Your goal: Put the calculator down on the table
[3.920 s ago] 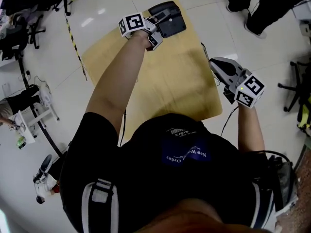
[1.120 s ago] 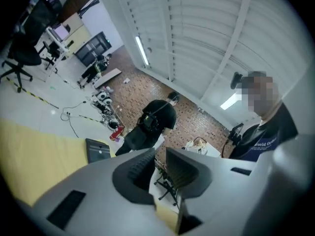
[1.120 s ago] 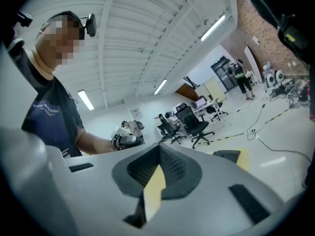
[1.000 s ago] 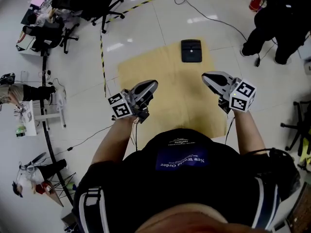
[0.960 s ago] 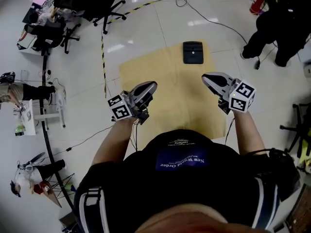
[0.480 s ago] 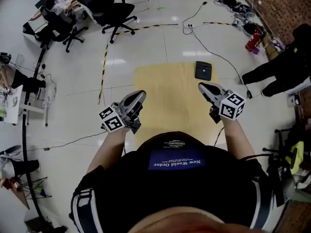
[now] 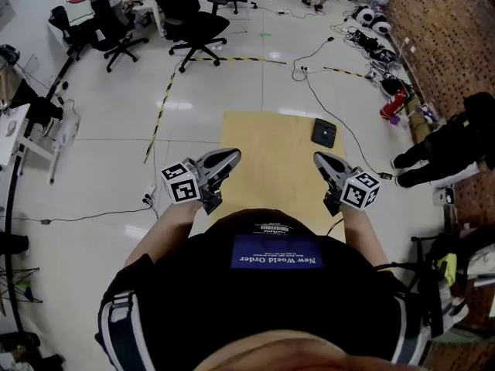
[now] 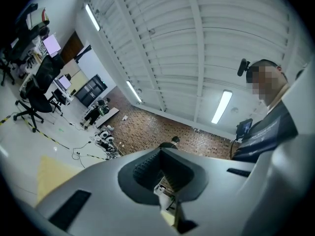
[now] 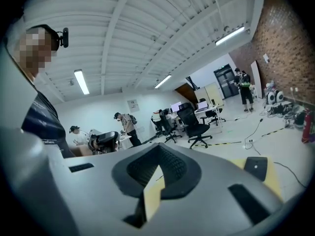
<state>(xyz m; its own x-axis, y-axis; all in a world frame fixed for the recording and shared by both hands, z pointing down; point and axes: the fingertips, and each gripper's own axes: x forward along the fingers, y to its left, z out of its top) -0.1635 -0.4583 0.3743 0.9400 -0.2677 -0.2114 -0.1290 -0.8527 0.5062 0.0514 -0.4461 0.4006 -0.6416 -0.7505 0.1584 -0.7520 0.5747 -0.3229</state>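
**Calculator lies on the surface; both tongs closed and empty**

The surface (image 7: 267, 149) is a pale yellow wooden top standing on a glossy white tiled floor (image 7: 85, 176). The dark calculator (image 7: 324, 133) lies flat near the surface's far right corner, with bare wood around it and nothing touching it.

The left tongs (image 7: 231, 155) are held over the surface's near left edge. The right tongs (image 7: 318, 159) are held over its near right edge, on the near side of the calculator and apart from it. In each gripper view the jaws meet at their tips with nothing between them, so both tongs are closed and hold nothing.

A strip of yellow and black tape (image 7: 158, 114) runs along the floor to the left of the surface and turns across beyond its far edge. Black cables (image 7: 325, 56) trail over the floor beyond the surface's far right corner. Further beyond the far edge stand black office chairs (image 7: 189, 10) and desks. To the right of the surface runs a brick wall (image 7: 452, 22) with gear heaped at its foot. A person in black (image 7: 452, 145) is on the floor on that side.

Above the surface, the gripper views show a white ribbed ceiling (image 8: 206, 38) with strip lights (image 8: 222, 106). A few people stand among the desks (image 9: 126, 124) at the far end of the room.
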